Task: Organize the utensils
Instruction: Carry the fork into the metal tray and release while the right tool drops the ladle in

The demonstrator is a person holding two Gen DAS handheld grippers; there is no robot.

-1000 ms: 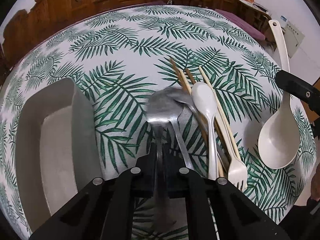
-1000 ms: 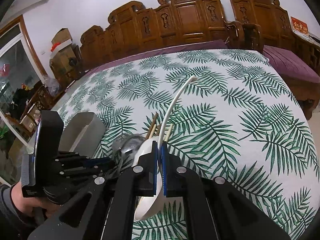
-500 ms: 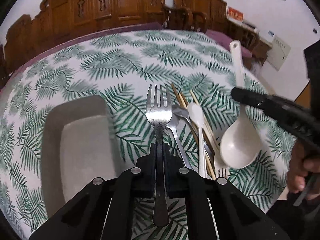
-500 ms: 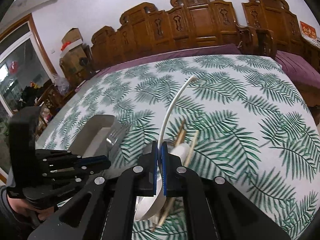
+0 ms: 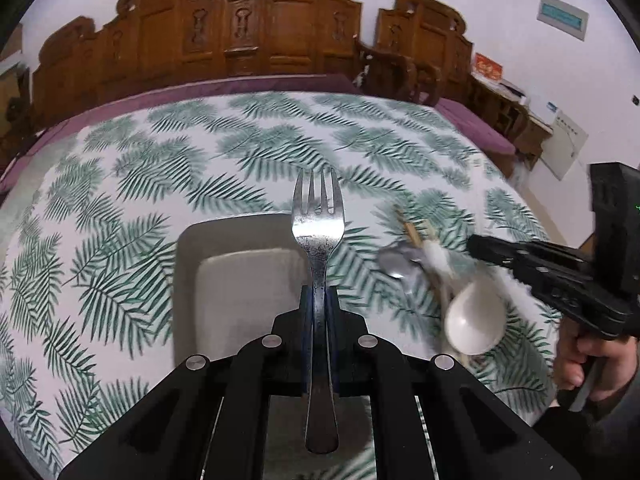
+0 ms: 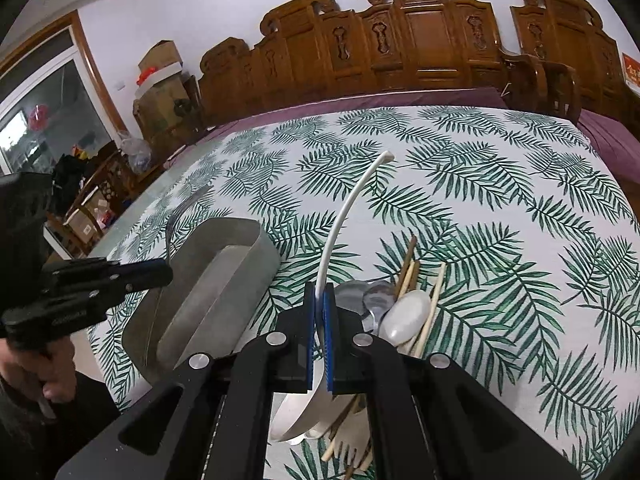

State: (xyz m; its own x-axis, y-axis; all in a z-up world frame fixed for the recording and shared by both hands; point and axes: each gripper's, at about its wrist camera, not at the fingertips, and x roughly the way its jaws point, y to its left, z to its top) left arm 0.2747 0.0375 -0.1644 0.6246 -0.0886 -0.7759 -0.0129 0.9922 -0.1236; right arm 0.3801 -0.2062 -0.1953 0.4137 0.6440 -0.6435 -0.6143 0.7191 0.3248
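Here the left tool (image 5: 319, 300) is clamped on a metal fork (image 5: 318, 224), tines pointing away from it, held above the grey tray (image 5: 188, 280) that lies on the leaf-patterned worktop (image 5: 120, 184) just ahead and below. The right tool (image 6: 319, 320) is clamped on the curved handle of a white ladle (image 6: 344, 216), whose bowl hangs beneath its fingers. Right of that tool, on the worktop, lie a white spoon (image 6: 406, 316), metal spoons (image 6: 374, 296), chopsticks (image 6: 408, 268) and a pale fork (image 6: 352, 446).
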